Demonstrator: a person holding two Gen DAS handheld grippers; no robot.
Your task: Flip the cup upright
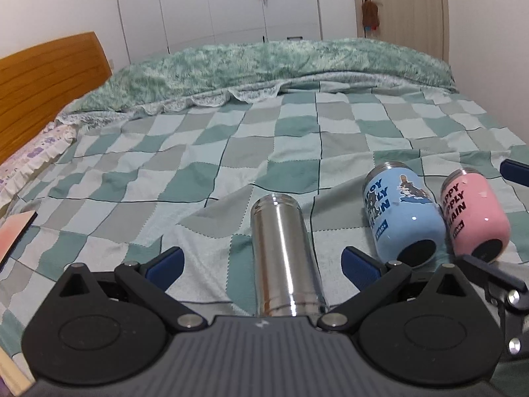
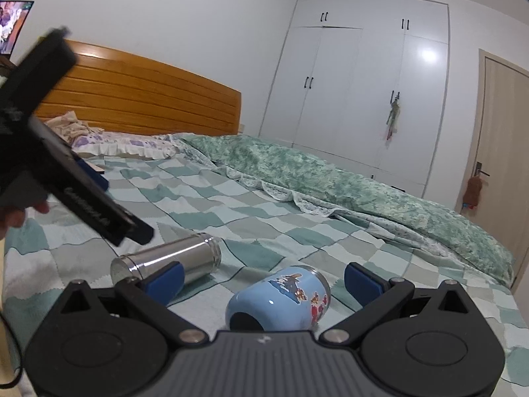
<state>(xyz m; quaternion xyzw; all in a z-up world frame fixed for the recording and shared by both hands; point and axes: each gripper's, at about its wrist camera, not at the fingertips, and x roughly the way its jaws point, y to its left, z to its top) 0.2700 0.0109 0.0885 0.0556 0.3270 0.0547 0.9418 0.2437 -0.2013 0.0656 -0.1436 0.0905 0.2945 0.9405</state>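
Three cups lie on their sides on a checked green bedsheet (image 1: 231, 139). A steel cup (image 1: 284, 258) lies lengthwise between the open fingers of my left gripper (image 1: 261, 264), untouched. A blue cup (image 1: 401, 215) and a pink cup (image 1: 474, 213) lie side by side to its right. In the right wrist view the blue cup (image 2: 281, 297) lies between the open fingers of my right gripper (image 2: 263, 279), with the steel cup (image 2: 168, 261) to the left. The pink cup is not in that view.
A rumpled green blanket (image 1: 264, 66) runs along the far side of the bed. A wooden headboard (image 2: 139, 96) and a pillow (image 2: 122, 145) stand at the left. The left gripper's body (image 2: 66, 165) hangs over the bed at the left.
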